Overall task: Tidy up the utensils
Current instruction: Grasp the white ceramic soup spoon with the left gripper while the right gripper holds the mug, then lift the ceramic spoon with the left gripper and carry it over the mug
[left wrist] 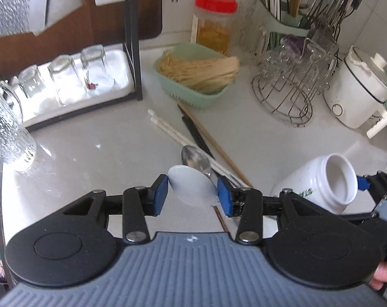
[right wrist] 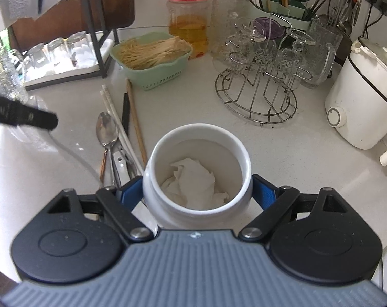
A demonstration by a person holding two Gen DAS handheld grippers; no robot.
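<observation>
My left gripper is shut on the bowl of a white spoon, held above the counter. Under it lie a metal spoon, white chopsticks, black chopsticks and a wooden pair in a loose heap. My right gripper is shut on a white jar, blue pads pressed on both sides below its rim. The jar is tipped toward the camera, and crumpled white paper lies inside. The same jar shows at the right in the left wrist view. The metal spoon lies just left of the jar.
A green basket of wooden sticks stands behind the heap, with a red-lidded jar further back. A wire rack of glass cups, a white cooker and a utensil holder fill the right. Upturned glasses sit on a tray at left.
</observation>
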